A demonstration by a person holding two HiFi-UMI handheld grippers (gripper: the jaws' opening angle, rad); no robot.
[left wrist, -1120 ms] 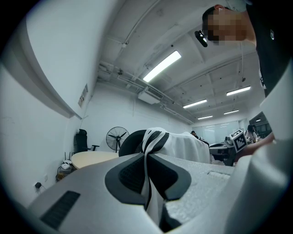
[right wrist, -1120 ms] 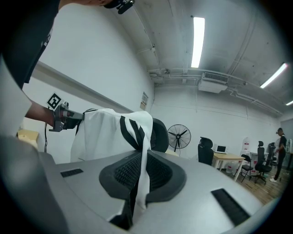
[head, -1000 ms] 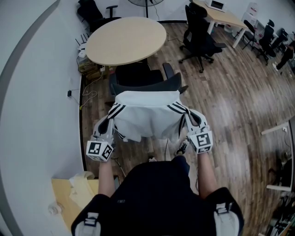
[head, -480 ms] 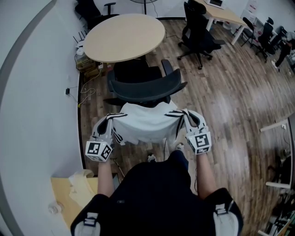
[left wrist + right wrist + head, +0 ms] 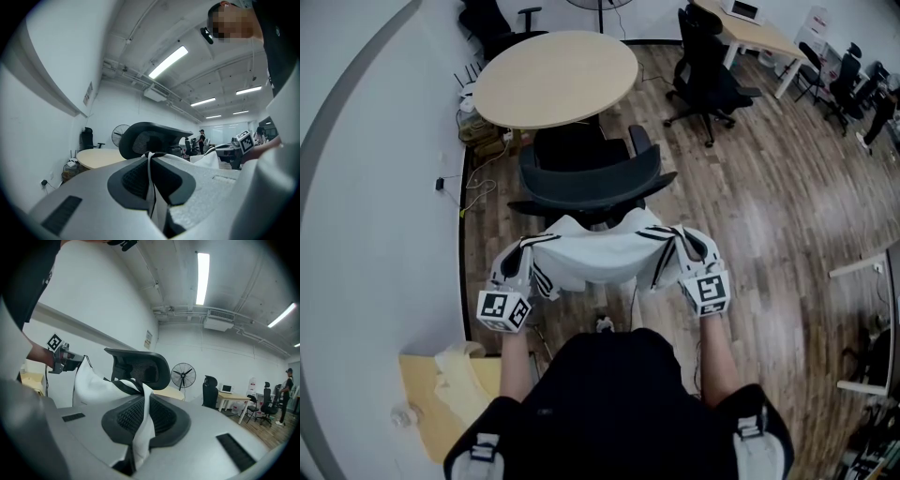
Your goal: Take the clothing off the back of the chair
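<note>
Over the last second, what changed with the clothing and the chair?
The white clothing came off the chair back, pulled toward the person; the chair back is now bare. Unchanged: left gripper and right gripper both stay clamped on it, and the chair stayed put.

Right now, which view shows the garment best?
Head view: the whole garment hangs spread between left gripper and right gripper. Left gripper view shows mainly a pinched fold; right gripper view adds a side-on stretch.
</note>
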